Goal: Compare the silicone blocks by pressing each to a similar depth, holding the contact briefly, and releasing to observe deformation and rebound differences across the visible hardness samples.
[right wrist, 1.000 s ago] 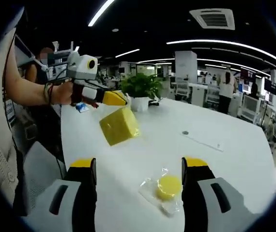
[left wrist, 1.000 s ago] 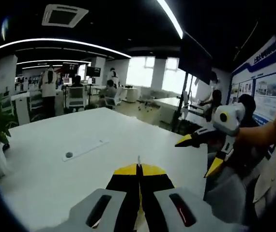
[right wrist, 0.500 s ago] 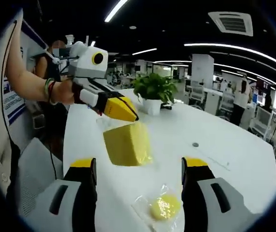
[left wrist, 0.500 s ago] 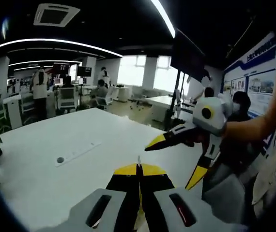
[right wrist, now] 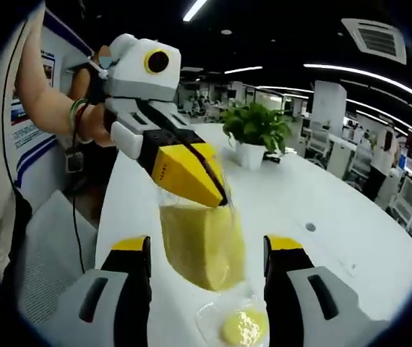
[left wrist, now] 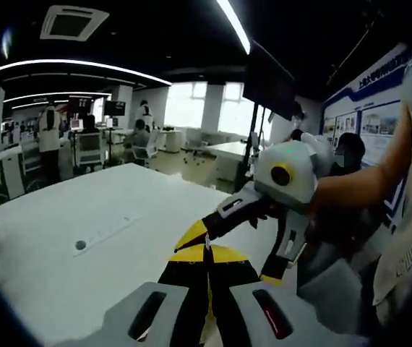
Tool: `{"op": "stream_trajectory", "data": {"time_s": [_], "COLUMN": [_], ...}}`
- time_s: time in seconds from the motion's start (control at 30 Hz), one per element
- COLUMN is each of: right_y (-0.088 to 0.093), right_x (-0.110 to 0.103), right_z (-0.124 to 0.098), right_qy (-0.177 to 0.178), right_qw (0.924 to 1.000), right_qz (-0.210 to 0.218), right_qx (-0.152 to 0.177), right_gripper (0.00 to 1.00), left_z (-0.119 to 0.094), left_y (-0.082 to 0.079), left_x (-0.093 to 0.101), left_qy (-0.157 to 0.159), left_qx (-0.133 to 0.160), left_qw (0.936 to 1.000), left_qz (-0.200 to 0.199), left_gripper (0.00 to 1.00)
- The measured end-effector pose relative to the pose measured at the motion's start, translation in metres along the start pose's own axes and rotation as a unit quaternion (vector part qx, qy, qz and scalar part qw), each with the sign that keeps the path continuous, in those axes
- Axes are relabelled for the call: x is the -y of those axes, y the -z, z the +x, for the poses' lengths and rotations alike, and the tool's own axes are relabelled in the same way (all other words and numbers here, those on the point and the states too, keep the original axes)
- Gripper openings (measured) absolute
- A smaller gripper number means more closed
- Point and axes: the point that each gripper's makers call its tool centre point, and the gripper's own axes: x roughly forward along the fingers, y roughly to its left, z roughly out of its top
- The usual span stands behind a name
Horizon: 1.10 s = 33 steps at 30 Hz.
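A yellow silicone block (right wrist: 199, 242) hangs in a clear bag above the white table (right wrist: 314, 195). My left gripper (right wrist: 217, 191) reaches in from the upper left and is shut on the top of that bag. In its own view the left gripper (left wrist: 207, 249) shows closed jaws with a thin clear edge of the bag (left wrist: 207, 238) sticking up between them. My right gripper (right wrist: 206, 246) is open, one jaw on each side of the hanging block, not touching it. Seen from the left gripper view, the right gripper (left wrist: 231, 254) comes in from the right. A small round yellow sample (right wrist: 243, 327) lies bagged on the table below.
A potted plant (right wrist: 256, 130) stands on the table behind the block. A flat strip with a round socket (left wrist: 105, 235) is set into the tabletop. The person's arm (right wrist: 47, 108) holds the left gripper. People sit and stand at desks (left wrist: 90, 141) far back.
The two grippers have closed in on each other. The bagged block, earlier ahead of the right gripper, now hangs between its open jaws. The right gripper looms larger in the left gripper view.
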Motion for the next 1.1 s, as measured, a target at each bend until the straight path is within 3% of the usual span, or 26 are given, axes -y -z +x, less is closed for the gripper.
{"op": "stream_trajectory", "data": {"time_s": [0.1,0.33,0.53,0.8,1.1], "right_y": [0.005,0.006,0.009,0.012,0.014], "right_x": [-0.004,-0.008,-0.008,-0.005,-0.014], "right_z": [0.007,0.016,0.018,0.017,0.012], "right_qy": [-0.021,-0.04,-0.045,-0.035,-0.045], "right_qw": [0.9995,0.999,0.9985,0.9983,0.9976], "right_qz": [0.019,0.001,-0.001,-0.025,0.02], "right_qx": [-0.012,-0.021,-0.03,-0.04,-0.048], "right_gripper": [0.56,0.49,0.45,0.31,0.18], "left_z": [0.001,0.0,0.0,0.003,0.001], "left_y": [-0.002,-0.007,-0.007,-0.003,-0.003], "left_x": [0.007,0.014,0.017,0.024,0.03], "left_qy": [0.019,0.039,0.05,0.06,0.071], "left_qx": [0.006,0.013,0.012,0.005,0.006], "left_qw": [0.9998,0.9989,0.9981,0.9965,0.9937], "left_qz": [0.008,0.02,0.035,0.058,0.087], "left_gripper": [0.0,0.0,0.0,0.0,0.0]}}
